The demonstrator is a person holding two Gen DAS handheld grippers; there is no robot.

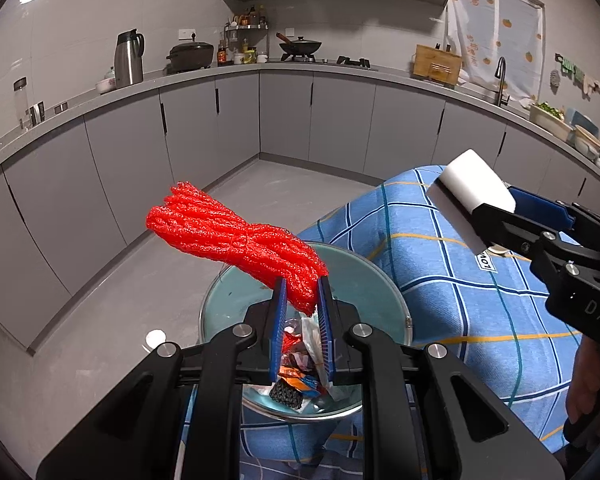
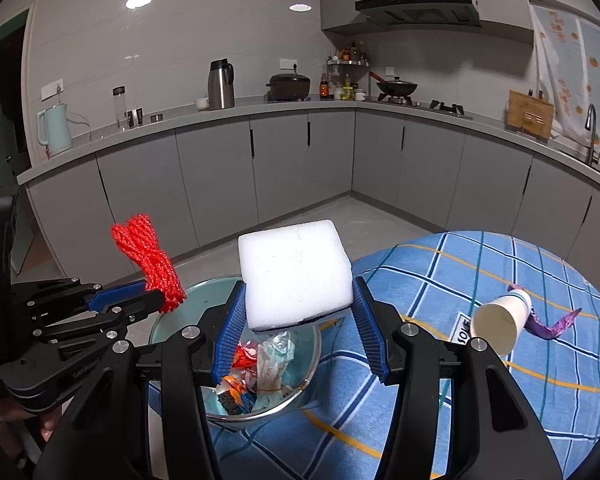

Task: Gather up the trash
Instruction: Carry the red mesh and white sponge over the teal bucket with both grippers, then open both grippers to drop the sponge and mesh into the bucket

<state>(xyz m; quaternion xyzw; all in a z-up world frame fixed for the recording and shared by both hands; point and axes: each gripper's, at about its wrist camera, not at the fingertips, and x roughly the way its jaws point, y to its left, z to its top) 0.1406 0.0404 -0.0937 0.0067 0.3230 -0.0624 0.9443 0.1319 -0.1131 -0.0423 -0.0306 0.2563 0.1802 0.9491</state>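
My left gripper [image 1: 302,294] is shut on a red mesh net bundle [image 1: 236,236] and holds it above a metal bowl [image 1: 228,300] that has wrappers [image 1: 300,376] inside. My right gripper [image 2: 300,304] is shut on a white foam block [image 2: 294,272], held over the same bowl [image 2: 172,312]. The right gripper also shows in the left wrist view [image 1: 476,204], and the left gripper [image 2: 156,296] with the red net [image 2: 148,260] shows in the right wrist view. A paper cup [image 2: 500,320] lies on its side on the blue checked tablecloth [image 2: 500,392], next to a purple wrapper [image 2: 552,324].
The bowl sits at the edge of the round table [image 1: 460,280]. Grey kitchen cabinets [image 1: 284,116] and a countertop with a kettle [image 2: 56,128], thermos [image 1: 129,58], pots and a wok [image 1: 300,46] run around the room. Grey floor [image 1: 140,280] lies beyond the table.
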